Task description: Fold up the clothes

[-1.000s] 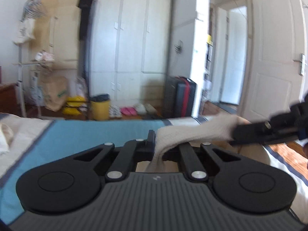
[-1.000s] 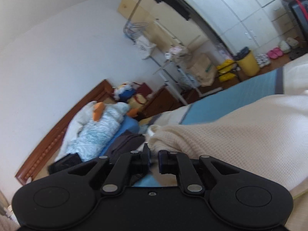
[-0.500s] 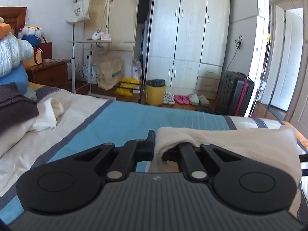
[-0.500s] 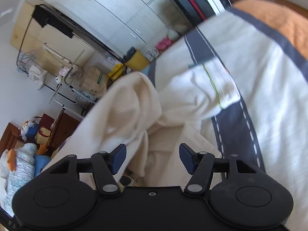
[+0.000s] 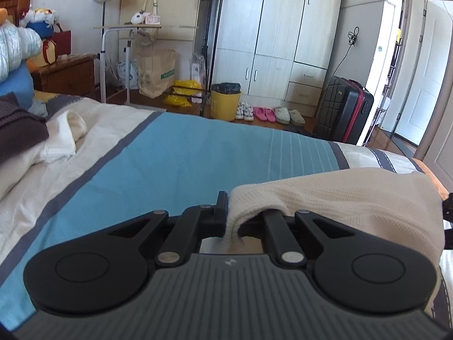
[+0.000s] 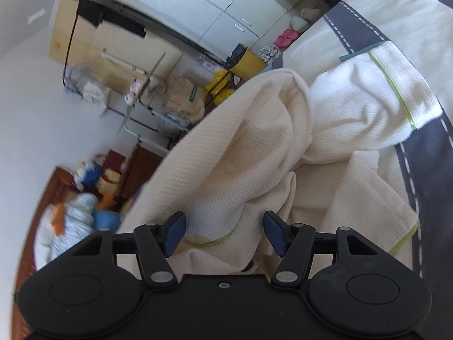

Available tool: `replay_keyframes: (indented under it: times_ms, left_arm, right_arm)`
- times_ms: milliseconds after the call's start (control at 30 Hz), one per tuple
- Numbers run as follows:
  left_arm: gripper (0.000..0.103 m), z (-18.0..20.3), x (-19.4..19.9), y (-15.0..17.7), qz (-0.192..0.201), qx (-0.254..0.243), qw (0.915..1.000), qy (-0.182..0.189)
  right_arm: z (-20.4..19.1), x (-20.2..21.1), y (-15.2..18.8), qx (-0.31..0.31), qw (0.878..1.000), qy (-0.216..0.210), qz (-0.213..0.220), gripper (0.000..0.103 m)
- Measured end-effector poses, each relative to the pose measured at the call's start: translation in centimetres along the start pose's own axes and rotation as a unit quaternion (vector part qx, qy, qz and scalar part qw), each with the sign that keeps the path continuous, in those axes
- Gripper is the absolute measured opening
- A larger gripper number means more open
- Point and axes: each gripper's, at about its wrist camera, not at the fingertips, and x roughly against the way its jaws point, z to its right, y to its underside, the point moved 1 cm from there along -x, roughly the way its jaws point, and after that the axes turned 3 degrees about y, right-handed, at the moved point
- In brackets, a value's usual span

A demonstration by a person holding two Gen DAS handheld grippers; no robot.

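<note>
A bed (image 5: 198,153) with a blue, cream and grey striped cover fills the bedroom. On it lies a cream waffle-knit garment (image 6: 232,153), rumpled, with a thin green seam. The left gripper (image 5: 228,215) pinches its edge; the right gripper (image 6: 223,232) stands spread, fabric bunched loosely between.

The left wrist camera sits low over the bed (image 5: 198,153), level, facing across it toward the white wardrobe (image 5: 271,36) and yellow bin (image 5: 225,104). The right wrist camera is rolled sideways, very close above the cream waffle-knit garment (image 6: 226,153). Both views share that garment (image 5: 339,195), the bin (image 6: 246,59) and the wardrobe (image 6: 198,2).
</note>
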Motion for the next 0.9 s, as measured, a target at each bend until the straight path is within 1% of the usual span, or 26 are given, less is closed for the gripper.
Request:
replay_keyframes:
  times_ms: [33,67,100,133,167,200,233,267,300,367,467,567,600,667,733,833,867,900]
  left_arm:
    - [0.005,-0.1,-0.2,0.2,-0.008,0.008,0.9999,0.007]
    - [0.005,-0.2,-0.4,0.4,-0.016,0.015,0.9996,0.015]
    - [0.005,-0.3,-0.6,0.5,-0.021,0.021,0.9992,0.027]
    - [0.005,-0.4,-0.8,0.7,-0.025,0.027,0.9986,0.039]
    - [0.005,-0.3,-0.9,0.8,-0.027,0.03,0.9978,0.053]
    - [0.005,-0.1,-0.8,0.8,-0.027,0.028,0.9971,0.065]
    - [0.005,0.2,-0.7,0.8,-0.024,0.025,0.9963,0.078]
    - [0.006,0.5,-0.5,0.7,-0.02,0.022,0.9953,0.092]
    - [0.006,0.8,-0.3,0.7,-0.015,0.018,0.9941,0.106]
    - [0.007,1.3,0.4,0.7,-0.003,0.019,0.9903,0.138]
    - [0.01,1.9,1.0,0.8,0.004,0.022,0.9821,0.187]
    - [0.012,2.4,1.0,1.0,0.002,0.04,0.969,0.244]
    - [0.012,2.5,1.0,1.1,0.003,0.046,0.9655,0.256]
    - [0.012,3.0,1.3,1.2,0.015,0.034,0.9622,0.27]
    - [0.012,3.6,1.9,0.9,0.037,0.016,0.9591,0.28]
    - [0.013,3.8,2.2,0.3,0.055,0.015,0.9543,0.293]
    - [0.013,3.7,2.1,0.3,0.054,0.018,0.954,0.294]
    - [0.013,3.4,1.9,0.5,0.049,0.023,0.9544,0.293]
  right_arm:
    - [-0.3,-0.3,0.0,0.014,1.0,0.006,0.006,0.066]
    - [-0.6,-0.4,0.0,0.028,0.999,0.007,0.013,0.059]
    - [-1.0,-0.3,0.0,0.045,0.999,0.001,0.022,0.049]
    - [-1.6,-0.1,0.0,0.063,0.998,-0.006,0.03,0.017]
    - [-2.3,0.4,0.2,0.086,0.995,-0.001,0.052,0.014]
    - [-3.1,0.9,0.4,0.117,0.99,0.011,0.083,0.014]
    - [-4.2,1.4,0.6,0.155,0.982,0.026,0.108,0.014]
    - [-5.2,1.8,0.8,0.185,0.974,0.04,0.124,0.013]
    - [-5.7,2.0,0.8,0.2,0.97,0.048,0.132,0.013]
    - [-6.4,2.5,0.6,0.201,0.968,0.05,0.14,0.013]
    - [-6.9,3.5,0.5,0.198,0.968,0.036,0.151,0.013]
    - [-7.7,4.5,0.6,0.19,0.969,0.008,0.159,0.013]
    - [-7.9,4.9,0.7,0.186,0.969,-0.005,0.162,0.013]
    - [-8.3,5.6,0.9,0.174,0.97,-0.038,0.167,0.012]
    - [-8.8,5.7,0.6,0.136,0.973,-0.089,0.166,0.012]
    - [-10.4,4.2,-0.5,0.091,0.972,-0.157,0.146,0.012]
    - [-11.1,3.4,-0.6,0.095,0.971,-0.168,0.139,0.012]
    - [-11.9,2.5,-0.5,0.113,0.971,-0.165,0.13,0.012]
